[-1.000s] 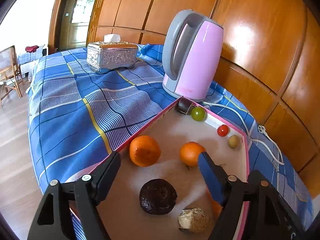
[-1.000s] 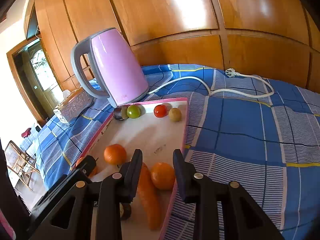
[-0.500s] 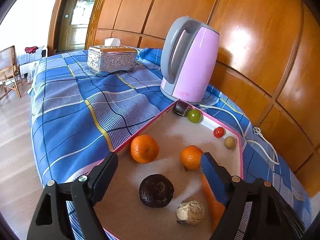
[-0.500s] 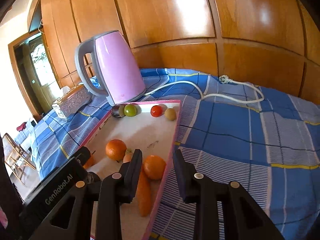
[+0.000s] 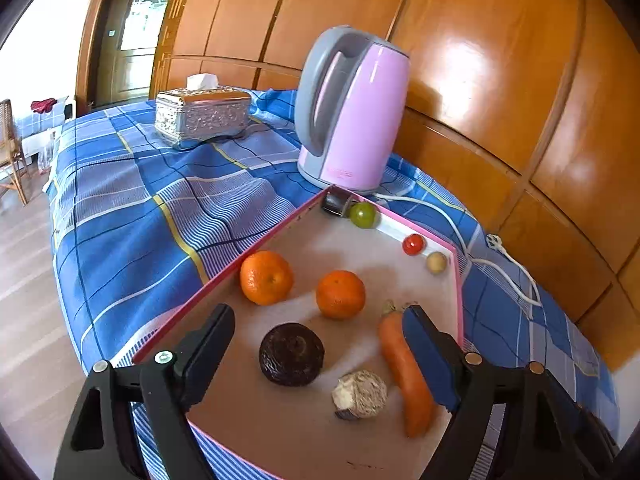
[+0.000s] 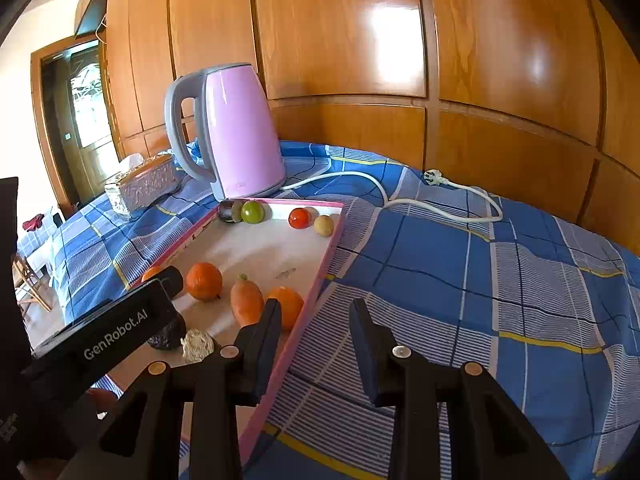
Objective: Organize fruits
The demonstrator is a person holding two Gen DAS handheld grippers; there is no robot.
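A pink-rimmed tray lies on the blue checked cloth. It holds two oranges, a carrot, a dark round fruit and a pale rough one. At its far end lie a green fruit, a red one, a tan one and a dark one. A third orange shows by the carrot. My left gripper is open and empty above the tray's near end. My right gripper is open and empty over the tray's right rim.
A pink kettle stands behind the tray, its white cord and plug trailing right across the cloth. A silver tissue box sits far left. Wooden wall panels run behind. The table edge drops to the floor at left.
Both grippers have drawn back and up from the tray, still open. The carrot and the pale fruit now show fully in the left wrist view.
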